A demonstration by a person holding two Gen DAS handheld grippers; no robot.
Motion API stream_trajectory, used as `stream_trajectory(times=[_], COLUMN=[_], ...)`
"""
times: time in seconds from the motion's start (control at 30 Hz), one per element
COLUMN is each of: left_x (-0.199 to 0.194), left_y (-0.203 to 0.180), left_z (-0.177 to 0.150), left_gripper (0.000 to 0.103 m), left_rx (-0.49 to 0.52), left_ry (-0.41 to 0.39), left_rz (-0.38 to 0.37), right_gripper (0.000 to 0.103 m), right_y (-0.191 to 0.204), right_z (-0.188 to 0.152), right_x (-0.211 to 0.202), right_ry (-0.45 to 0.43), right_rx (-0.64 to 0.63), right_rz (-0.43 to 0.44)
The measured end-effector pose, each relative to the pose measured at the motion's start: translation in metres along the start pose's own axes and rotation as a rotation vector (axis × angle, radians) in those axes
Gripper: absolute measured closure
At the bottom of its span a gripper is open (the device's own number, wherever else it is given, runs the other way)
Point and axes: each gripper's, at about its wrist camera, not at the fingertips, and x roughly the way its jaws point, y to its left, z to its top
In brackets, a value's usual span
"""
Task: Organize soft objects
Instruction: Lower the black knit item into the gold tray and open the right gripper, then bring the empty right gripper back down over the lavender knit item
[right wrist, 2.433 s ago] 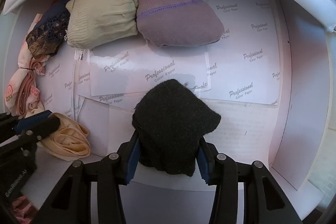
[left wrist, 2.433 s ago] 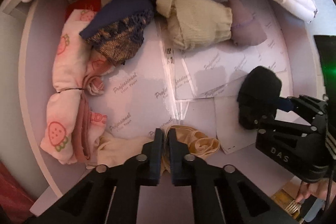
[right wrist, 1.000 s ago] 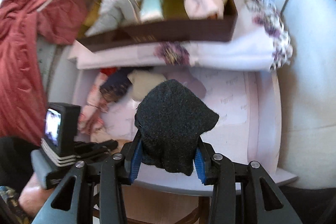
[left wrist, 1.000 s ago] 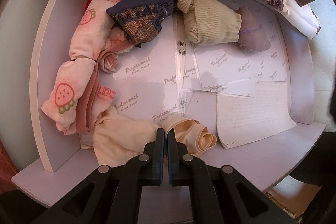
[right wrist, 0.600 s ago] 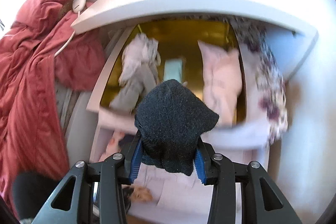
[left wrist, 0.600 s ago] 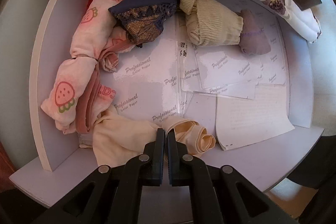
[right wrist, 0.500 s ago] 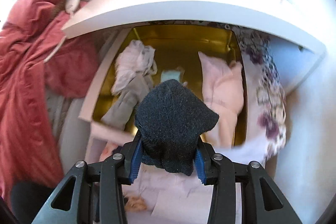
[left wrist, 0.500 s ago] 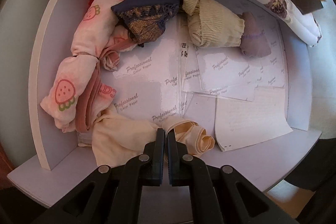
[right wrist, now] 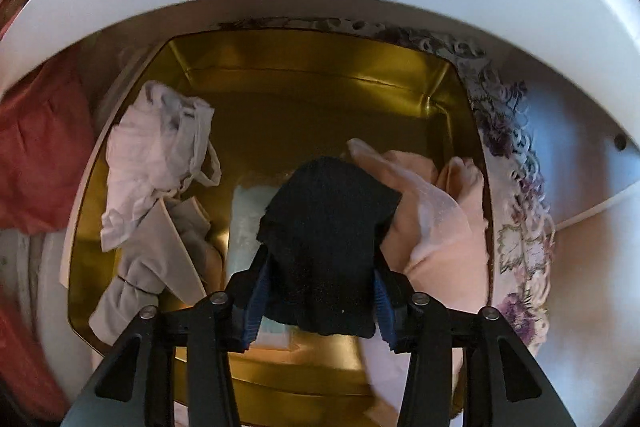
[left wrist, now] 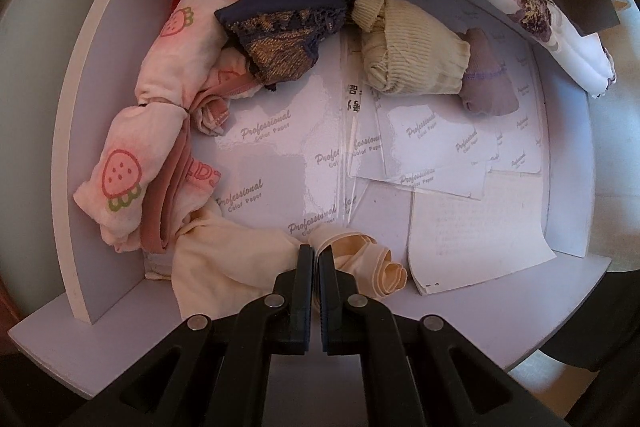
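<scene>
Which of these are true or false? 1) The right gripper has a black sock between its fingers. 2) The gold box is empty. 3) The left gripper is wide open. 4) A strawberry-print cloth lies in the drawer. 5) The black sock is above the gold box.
1) True: the black sock sits in the right gripper, whose jaws are opening.
2) False: the gold box holds a white cloth and a pink cloth.
3) False: the left gripper is shut on a cream cloth.
4) True: the strawberry-print cloth lies in the drawer.
5) True.
</scene>
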Motion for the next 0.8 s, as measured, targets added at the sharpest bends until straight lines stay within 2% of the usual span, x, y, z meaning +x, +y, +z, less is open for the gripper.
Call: stream_trajectory(times=[0.2, 0.27, 0.53, 0.67, 0.8], left_x=[-0.003, -0.003, -0.006, -0.007, -0.007], left_y=[-0.005, -0.005, -0.005, -0.005, -0.006], left_z=[-0.002, -0.002, -0.003, -0.004, -0.004], left_gripper=[0.102, 0.101, 0.101, 0.101, 0.101], left_rx=[0.004, 0.007, 0.012, 0.017, 0.019], left_ry=[-0.006, -0.007, -0.012, -0.013, -0.014], left_rz=[0.008, 0.010, 0.013, 0.015, 0.016], right_gripper=[0.038, 0.036, 0.033, 0.033, 0.032], right_y=[-0.008, -0.008, -0.018, -0.021, -0.022], right_z=[-0.009, -0.014, -0.043, -0.076, -0.112], right_x=[-0.019, -0.032, -0.074, -0.097, -0.102], right_ry=[-0.042, -0.060, -0.117, -0.136, -0.117], right_rx=[0.017, 0.026, 0.030, 0.033, 0.049], right_rz=[0.042, 0.053, 0.086, 0.132, 0.160])
